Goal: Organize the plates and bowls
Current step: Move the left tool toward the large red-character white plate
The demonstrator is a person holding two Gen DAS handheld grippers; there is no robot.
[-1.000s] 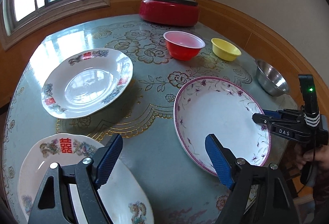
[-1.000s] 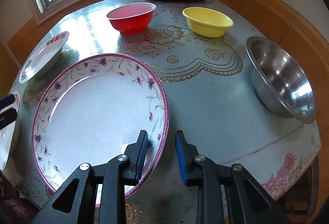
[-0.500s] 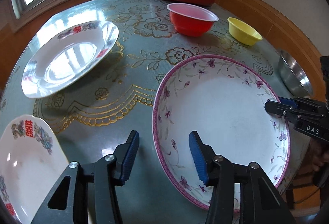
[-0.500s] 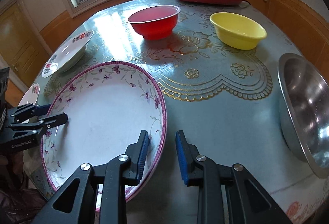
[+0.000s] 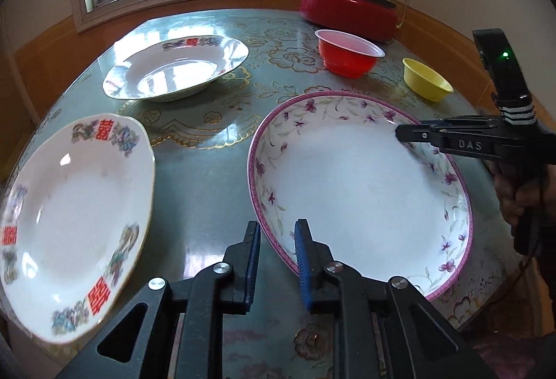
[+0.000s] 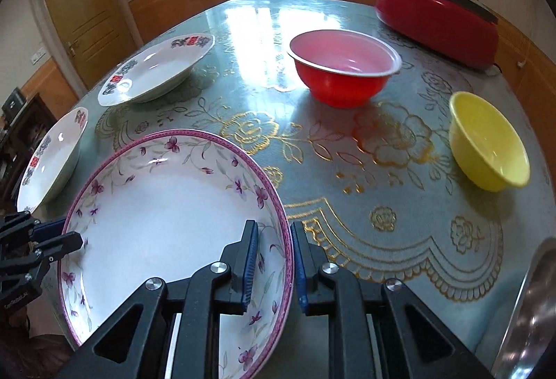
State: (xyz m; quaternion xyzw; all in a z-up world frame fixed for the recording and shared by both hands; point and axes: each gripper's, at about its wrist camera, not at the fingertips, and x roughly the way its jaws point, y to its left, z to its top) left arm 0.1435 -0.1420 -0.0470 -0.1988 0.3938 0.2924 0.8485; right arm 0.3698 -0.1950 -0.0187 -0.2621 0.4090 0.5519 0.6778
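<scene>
A large purple-flowered plate (image 5: 361, 184) is held off the table by both grippers. My left gripper (image 5: 277, 240) is shut on its near-left rim. My right gripper (image 6: 273, 241) is shut on the opposite rim of the same plate (image 6: 166, 215); it also shows in the left wrist view (image 5: 413, 134). Two white plates with red characters lie to the left, one near (image 5: 73, 219) and one farther back (image 5: 177, 68). A red bowl (image 5: 347, 52) and a yellow bowl (image 5: 425, 80) stand behind.
A red lidded pot (image 5: 351, 10) stands at the table's far edge. A steel bowl (image 6: 531, 313) sits at the right edge in the right wrist view. The round table (image 6: 382, 205) has a green floral cover. A window and wood-panelled wall lie behind.
My left gripper moved right and closed on the flowered plate's rim. My right gripper stayed on the opposite rim. Both views have risen and the plate has lifted.
</scene>
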